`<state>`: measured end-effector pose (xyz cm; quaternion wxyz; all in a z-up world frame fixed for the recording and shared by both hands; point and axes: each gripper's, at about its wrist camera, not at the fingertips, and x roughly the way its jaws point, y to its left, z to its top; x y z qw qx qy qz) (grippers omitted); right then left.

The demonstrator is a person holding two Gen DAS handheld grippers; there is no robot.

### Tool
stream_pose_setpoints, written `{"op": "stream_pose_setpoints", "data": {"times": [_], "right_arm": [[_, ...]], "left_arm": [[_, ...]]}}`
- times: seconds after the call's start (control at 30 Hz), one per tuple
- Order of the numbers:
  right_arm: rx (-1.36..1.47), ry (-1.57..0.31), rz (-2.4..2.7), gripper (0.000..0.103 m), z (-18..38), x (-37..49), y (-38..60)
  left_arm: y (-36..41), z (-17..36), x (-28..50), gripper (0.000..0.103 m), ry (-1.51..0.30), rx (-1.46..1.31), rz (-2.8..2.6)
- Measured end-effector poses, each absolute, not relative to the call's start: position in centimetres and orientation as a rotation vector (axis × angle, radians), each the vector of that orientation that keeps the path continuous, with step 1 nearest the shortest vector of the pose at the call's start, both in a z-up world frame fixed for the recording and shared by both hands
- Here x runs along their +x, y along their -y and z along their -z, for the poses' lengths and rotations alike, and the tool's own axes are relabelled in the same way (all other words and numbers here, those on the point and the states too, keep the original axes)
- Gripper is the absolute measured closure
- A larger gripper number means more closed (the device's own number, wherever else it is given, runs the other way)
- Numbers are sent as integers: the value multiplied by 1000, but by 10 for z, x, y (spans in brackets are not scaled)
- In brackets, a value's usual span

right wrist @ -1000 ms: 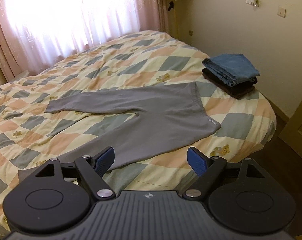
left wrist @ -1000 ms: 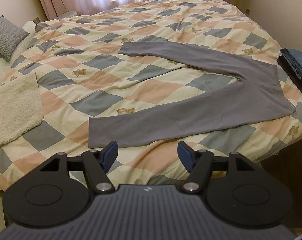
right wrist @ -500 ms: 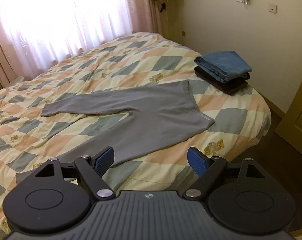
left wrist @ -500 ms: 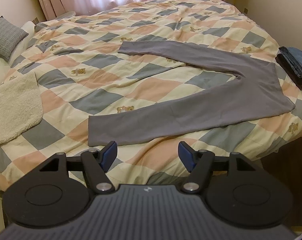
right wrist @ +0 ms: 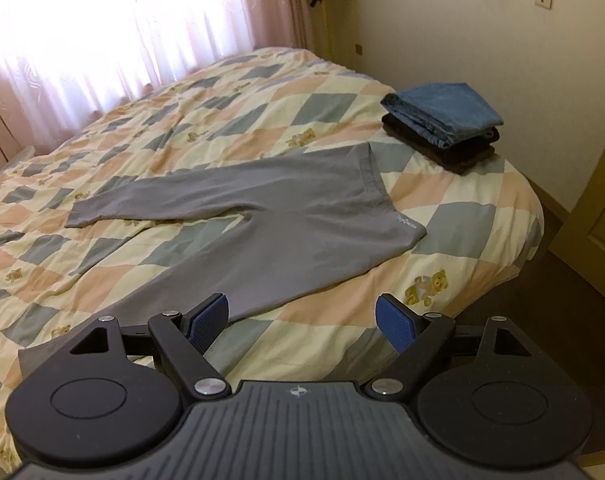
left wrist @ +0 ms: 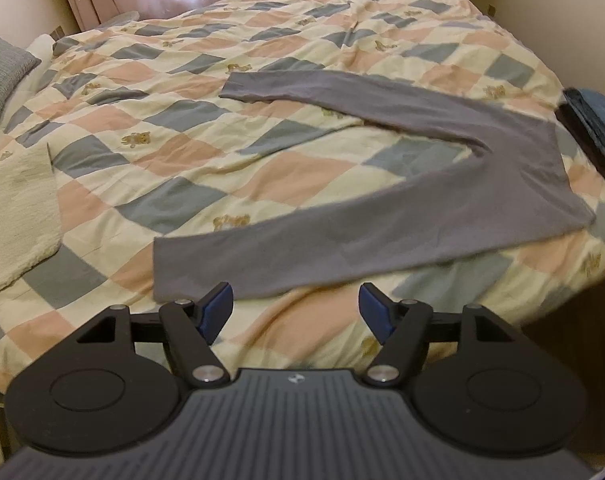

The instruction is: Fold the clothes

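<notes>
A pair of plain grey knit leggings (left wrist: pixel 402 232) lies flat on the bed with the checked pastel quilt (left wrist: pixel 206 152), its two legs splayed in a V and its waistband toward the bed's right edge, near the corner where a folded stack of blue denim and dark clothes (right wrist: pixel 446 128) sits. The near leg's cuff lies close to the bed's front edge. The left gripper (left wrist: pixel 296 312) hangs just short of that cuff, jaws wide and empty; the right gripper (right wrist: pixel 302 322) hangs over the front edge near the same leg's thigh, also wide and empty. Folding has not begun: this looks like the approach. The next move probably calls for pinching the near leg at cuff and hip, then carrying it onto the far leg.
</notes>
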<state>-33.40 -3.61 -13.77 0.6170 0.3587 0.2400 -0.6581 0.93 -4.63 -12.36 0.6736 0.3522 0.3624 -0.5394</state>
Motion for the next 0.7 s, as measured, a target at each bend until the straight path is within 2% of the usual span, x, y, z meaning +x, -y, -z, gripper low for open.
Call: {"op": "stream_pose_setpoints", "data": {"times": [0.23,0.43,0.7], "right_arm": [[864,-566,1532,20,158,-367,112],[876,-604,1534,20,181,-403,214],[657,-532,1564,20,238,-452,347]], "left_arm": [[142,148,10,36,-845,792,1190],[233,169,7,36,-827,797,1219],[364,238,10,36,-696,941,1294]]}}
